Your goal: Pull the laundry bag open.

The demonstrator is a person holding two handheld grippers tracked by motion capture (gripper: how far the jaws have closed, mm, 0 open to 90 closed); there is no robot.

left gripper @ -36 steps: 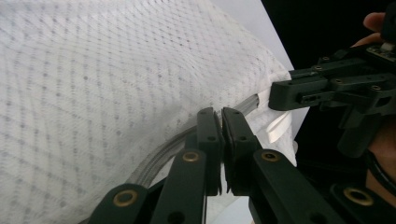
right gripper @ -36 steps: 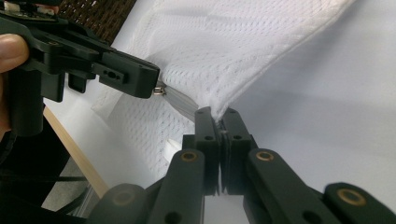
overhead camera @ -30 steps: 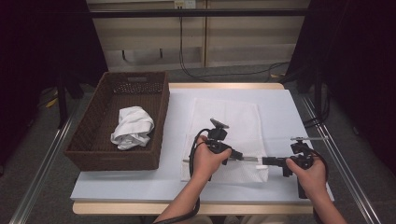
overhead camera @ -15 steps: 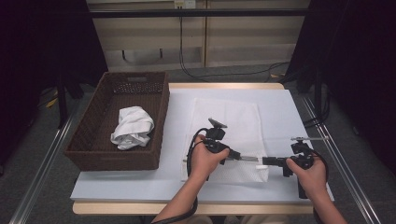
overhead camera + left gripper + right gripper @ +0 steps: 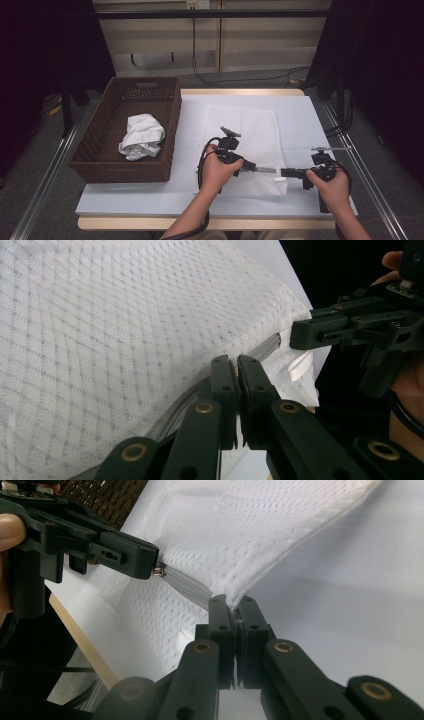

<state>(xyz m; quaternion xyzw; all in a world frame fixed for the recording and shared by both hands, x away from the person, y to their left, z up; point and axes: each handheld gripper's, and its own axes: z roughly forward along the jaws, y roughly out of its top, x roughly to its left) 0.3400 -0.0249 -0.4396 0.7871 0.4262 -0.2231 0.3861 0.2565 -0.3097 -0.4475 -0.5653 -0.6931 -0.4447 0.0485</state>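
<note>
A white mesh bag (image 5: 245,130) lies flat on the white table top, with a grey zipper (image 5: 267,170) running along its near edge. My left gripper (image 5: 254,167) is shut on the zipper end, which in the left gripper view is pinched between the closed jaws of that gripper (image 5: 236,362) beside the mesh (image 5: 125,330). My right gripper (image 5: 282,173) faces it from the right, shut on the bag's corner. In the right gripper view this gripper (image 5: 231,602) nips the hem of the mesh (image 5: 250,525), and the zipper (image 5: 185,582) stretches taut to the left gripper's tip.
A brown wicker basket (image 5: 172,120) stands on the left of the table with a crumpled white cloth (image 5: 141,136) inside. Table edges run close in front of both hands. Metal rails (image 5: 45,170) flank the table, and cables lie on the floor behind.
</note>
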